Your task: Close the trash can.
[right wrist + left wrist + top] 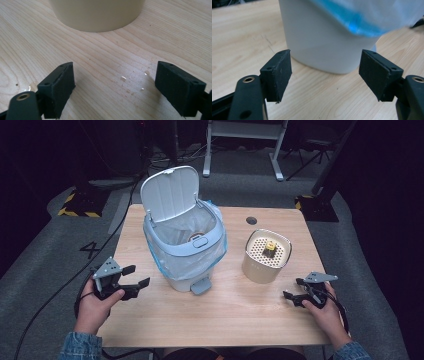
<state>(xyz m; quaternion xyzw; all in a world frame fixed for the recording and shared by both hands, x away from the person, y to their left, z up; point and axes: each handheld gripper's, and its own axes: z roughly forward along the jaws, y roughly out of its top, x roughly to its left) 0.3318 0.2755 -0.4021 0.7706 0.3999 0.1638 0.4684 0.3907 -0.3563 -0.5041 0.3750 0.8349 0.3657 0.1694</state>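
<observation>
- L gripper (134, 276) is hovering at the table's (225, 320) left front, jaws spread wide w/ nothing between them, pointing at the white pedal bin (182, 245).
- R gripper (295, 290) is sitting low at the right front, jaws also wide apart & empty, aimed at the beige perforated-top container (266, 256).
- Bin is standing mid-left on the table, lid (169, 192) flipped up, clear liner w/ blue edge (165, 265) draped over the rim; pedal (200, 285) is facing the person.
- Container is standing just right of the bin, apart from it; a small yellow-and-dark item (270, 247) is resting on its holed top.
- Step, as I'm reading it: both hands are lining up in front of their targets, no grasp made. Looks like an approach, either to the container or to the bin's liner; can't tell which is going first.
- Next move is calling for: closing the gap, centring the jaws on a wall or rim thin enough to pinch, since both bodies look wider than the jaws.
- L gripper view is giving what the high view isn't: the bin's lower wall (322, 42) close ahead, blue liner edge (354, 25) hanging above.
- R gripper view is adding water droplets (130, 85) on the wood between the pads (63, 82), w/ the container's base (97, 15) ahead. Wet spot could be slippery.
</observation>
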